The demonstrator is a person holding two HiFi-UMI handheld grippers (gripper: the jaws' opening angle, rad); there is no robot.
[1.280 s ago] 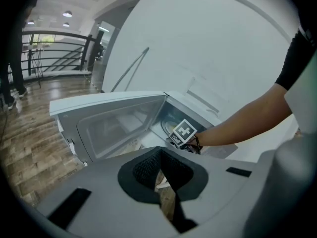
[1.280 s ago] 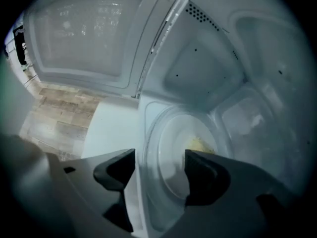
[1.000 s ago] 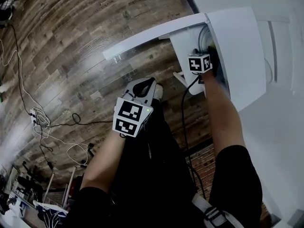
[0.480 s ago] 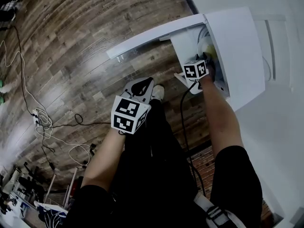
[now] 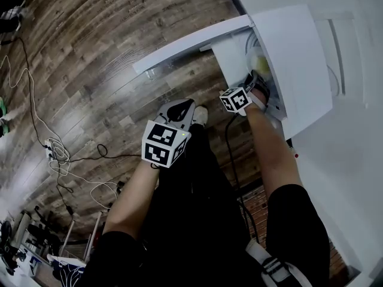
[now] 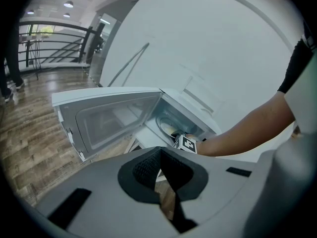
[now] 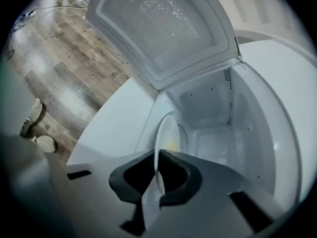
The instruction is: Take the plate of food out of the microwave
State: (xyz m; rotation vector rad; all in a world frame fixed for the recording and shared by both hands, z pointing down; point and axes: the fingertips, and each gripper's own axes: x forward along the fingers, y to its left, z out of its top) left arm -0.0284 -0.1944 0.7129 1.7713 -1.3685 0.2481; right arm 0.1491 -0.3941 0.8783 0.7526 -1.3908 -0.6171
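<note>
Inside microwave (image 7: 218, 118) cavity, right at the front opening: plate (image 7: 166, 133) of food, seen nearly edge-on from right gripper view, yellow food (image 7: 172, 144) on its face. Not out of microwave yet.

Reaching into microwave from the front: right gripper (image 7: 156, 156), jaws just closed down and now clamped on plate's near rim, rim pinched between the pads. Marker cube (image 5: 235, 99) and forearm (image 5: 272, 142) trailing back out of the opening.

Swung wide open from microwave's front: door (image 5: 191, 43), window panel in it, sticking out over wood floor (image 5: 90, 58). Under microwave and running past its front edge: white counter (image 7: 109, 128).

Well away from microwave, out in front of the open door: left gripper (image 5: 184, 106), held over person's dark trouser legs (image 5: 197, 208), jaws together, tips touching, nothing between them. Pointed toward microwave, with door, cavity and right gripper's cube all visible past its jaws.

On floor between left gripper and microwave: light shoe (image 5: 199, 116). Far from microwave, across the floor: loose white cables (image 5: 54, 154).
</note>
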